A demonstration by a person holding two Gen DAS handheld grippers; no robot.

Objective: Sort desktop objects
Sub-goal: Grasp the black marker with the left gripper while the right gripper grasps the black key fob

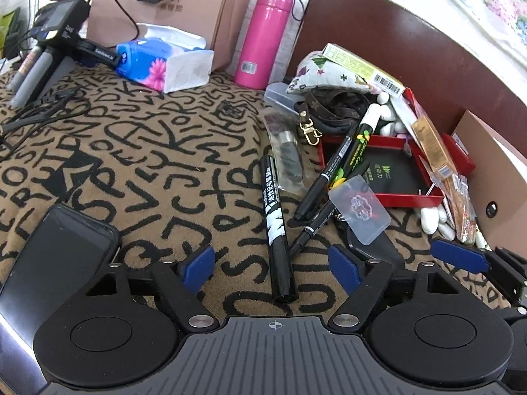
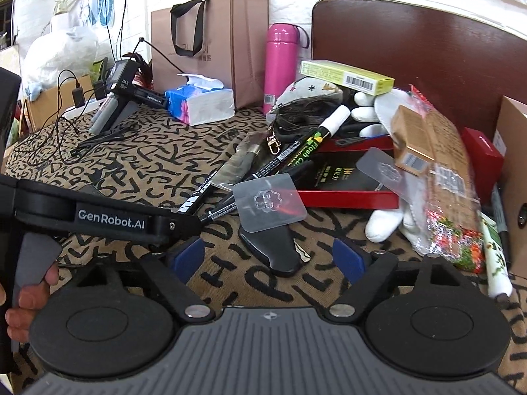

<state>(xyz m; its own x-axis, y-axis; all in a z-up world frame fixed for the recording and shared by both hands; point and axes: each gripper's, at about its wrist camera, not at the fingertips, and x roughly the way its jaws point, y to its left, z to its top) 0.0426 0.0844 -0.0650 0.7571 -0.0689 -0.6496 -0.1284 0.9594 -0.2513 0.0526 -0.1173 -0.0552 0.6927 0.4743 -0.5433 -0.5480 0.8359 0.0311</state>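
Patterned cloth (image 1: 148, 164) carried a black marker (image 1: 276, 227) lying lengthwise between the left gripper (image 1: 270, 268) fingers (wide open, empty), nearer than the right.

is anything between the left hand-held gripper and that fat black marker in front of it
Nothing visible. The left hand-held gripper is open, and the black marker lies on the patterned cloth with its near end already between the blue fingertips. A thinner pen lies just to its right.
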